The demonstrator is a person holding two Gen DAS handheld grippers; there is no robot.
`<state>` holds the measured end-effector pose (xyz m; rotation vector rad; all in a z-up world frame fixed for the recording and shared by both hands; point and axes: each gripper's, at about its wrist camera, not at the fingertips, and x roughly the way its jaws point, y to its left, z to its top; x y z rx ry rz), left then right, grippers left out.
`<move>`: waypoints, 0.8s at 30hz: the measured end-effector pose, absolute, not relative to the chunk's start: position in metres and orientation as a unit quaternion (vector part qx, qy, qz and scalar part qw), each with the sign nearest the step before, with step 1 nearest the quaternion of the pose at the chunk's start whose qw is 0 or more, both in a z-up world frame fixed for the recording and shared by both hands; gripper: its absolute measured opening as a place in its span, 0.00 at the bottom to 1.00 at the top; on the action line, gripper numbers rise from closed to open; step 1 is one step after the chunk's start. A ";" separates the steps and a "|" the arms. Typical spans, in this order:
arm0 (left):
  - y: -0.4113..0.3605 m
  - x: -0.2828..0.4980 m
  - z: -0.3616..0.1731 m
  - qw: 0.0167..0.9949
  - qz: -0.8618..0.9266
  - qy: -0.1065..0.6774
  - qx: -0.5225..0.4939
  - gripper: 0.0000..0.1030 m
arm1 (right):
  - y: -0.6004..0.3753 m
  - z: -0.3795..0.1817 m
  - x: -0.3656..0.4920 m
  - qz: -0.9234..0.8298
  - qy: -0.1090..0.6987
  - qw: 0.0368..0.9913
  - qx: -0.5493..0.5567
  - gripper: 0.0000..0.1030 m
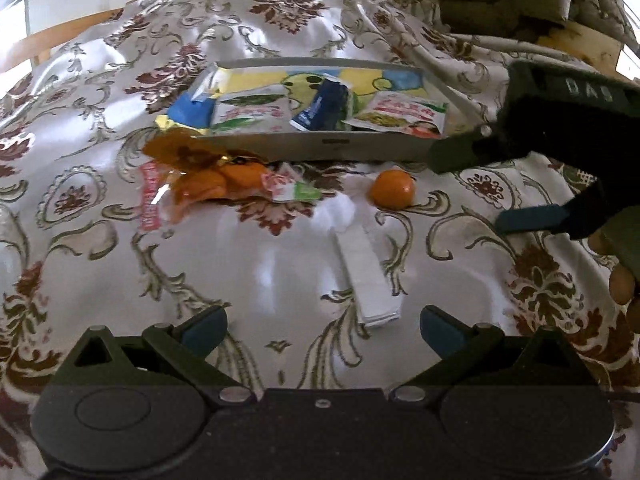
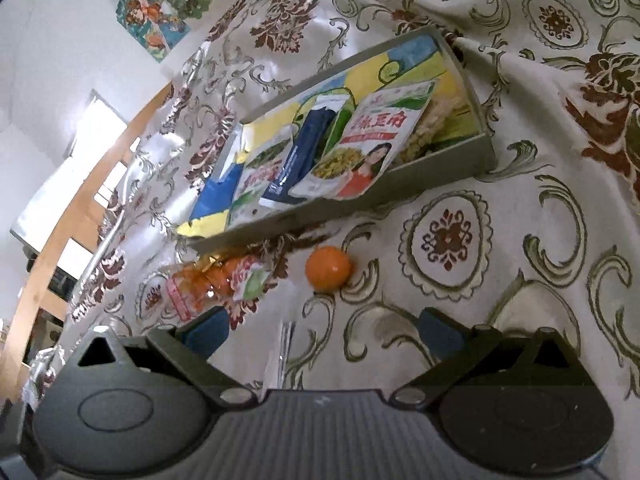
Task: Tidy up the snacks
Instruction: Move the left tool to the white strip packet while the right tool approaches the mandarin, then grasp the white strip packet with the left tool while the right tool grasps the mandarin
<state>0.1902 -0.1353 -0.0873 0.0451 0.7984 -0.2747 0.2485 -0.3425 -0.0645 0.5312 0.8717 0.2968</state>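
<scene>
Floral tablecloth (image 1: 280,256) bears tray (image 1: 344,148), orange (image 1: 393,189).

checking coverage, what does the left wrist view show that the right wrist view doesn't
Only the left wrist view shows the right gripper, open, the hand holding it, and the full white strip on the cloth. Only the right wrist view shows the posters on the wall. Both show the tray of snack packets, the loose orange and the orange bag before it.

Ahead of the claw lay one tray (image 1: 320,145) holding four packets, one loose orange (image 1: 392,189), one bag of oranges (image 1: 208,188), one white packet (image 1: 366,276).
</scene>
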 end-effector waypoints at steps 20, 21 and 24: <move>-0.160 0.206 -0.096 0.914 -0.160 0.372 0.029 0.76 | -0.326 -0.075 0.269 0.174 0.400 0.881 0.185 0.75; -0.161 0.206 -0.096 0.914 -0.163 0.370 0.033 0.74 | -0.324 -0.076 0.270 0.172 0.399 0.883 0.179 0.73; -0.162 0.208 -0.096 0.915 -0.166 0.367 0.036 0.64 | -0.321 -0.078 0.274 0.166 0.397 0.887 0.168 0.65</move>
